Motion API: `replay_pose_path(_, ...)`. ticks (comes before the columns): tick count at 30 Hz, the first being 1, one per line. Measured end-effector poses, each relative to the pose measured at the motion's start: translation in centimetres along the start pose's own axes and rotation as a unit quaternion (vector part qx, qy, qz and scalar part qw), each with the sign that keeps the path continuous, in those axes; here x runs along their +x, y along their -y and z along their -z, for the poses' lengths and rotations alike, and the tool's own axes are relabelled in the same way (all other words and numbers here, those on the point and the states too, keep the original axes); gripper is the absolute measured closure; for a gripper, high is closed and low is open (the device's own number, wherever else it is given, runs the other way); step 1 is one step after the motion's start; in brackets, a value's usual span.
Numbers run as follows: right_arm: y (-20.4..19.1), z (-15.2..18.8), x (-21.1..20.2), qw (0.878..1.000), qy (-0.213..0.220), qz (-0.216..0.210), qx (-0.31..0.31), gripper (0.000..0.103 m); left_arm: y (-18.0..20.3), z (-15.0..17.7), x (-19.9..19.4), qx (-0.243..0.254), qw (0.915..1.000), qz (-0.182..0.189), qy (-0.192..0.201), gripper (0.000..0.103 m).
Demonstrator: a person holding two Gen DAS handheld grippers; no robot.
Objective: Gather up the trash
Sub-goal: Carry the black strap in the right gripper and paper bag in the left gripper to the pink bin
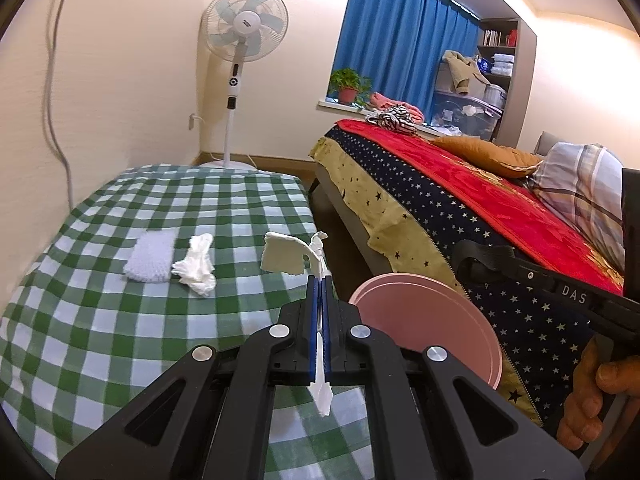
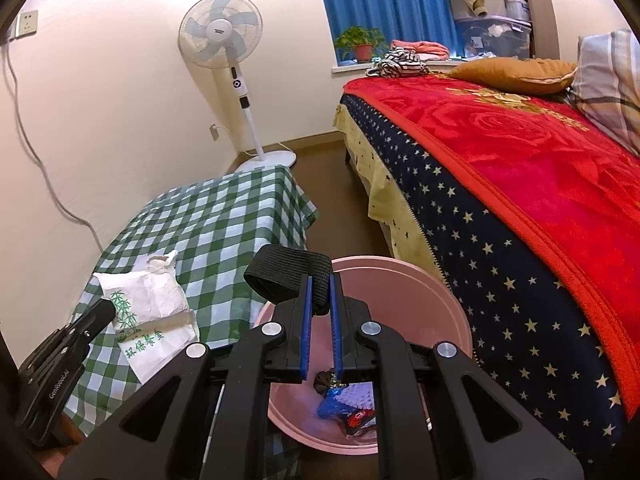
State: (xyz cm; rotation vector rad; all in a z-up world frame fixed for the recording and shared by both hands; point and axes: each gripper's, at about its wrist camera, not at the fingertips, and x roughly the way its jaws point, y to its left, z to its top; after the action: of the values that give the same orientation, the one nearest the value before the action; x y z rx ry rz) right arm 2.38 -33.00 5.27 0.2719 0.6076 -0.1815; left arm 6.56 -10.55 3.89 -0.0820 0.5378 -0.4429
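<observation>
Left wrist view: the left gripper [image 1: 320, 280] has its jaws pinched tight on one white paper bag [image 1: 282, 256], held above the checked tablecloth [image 1: 100, 320]. Two more pieces lie on the cloth, just beside each other: one white bristly pad [image 1: 150, 256] and one crumpled tissue [image 1: 196, 266]. One pink bin [image 1: 424, 320] stands beside the table.

Right wrist view: the right gripper [image 2: 320, 292] clamps one black strap [image 2: 288, 272] in narrow jaws over the bin [image 2: 440, 320], which already holds several pieces of rubbish, including one blue wrapper [image 2: 332, 404]. The paper bag [image 2: 148, 320], printed in green, hangs from the left gripper [image 2: 106, 308].
</observation>
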Motion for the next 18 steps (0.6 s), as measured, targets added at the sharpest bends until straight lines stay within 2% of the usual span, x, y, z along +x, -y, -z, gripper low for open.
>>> replay_pose_path(18,2.7,-0.3,1.4,0.999,-0.007,0.037,0.03,0.094,4.6,-0.1,3.7,0.009,0.9987,0.05,-0.003,0.101)
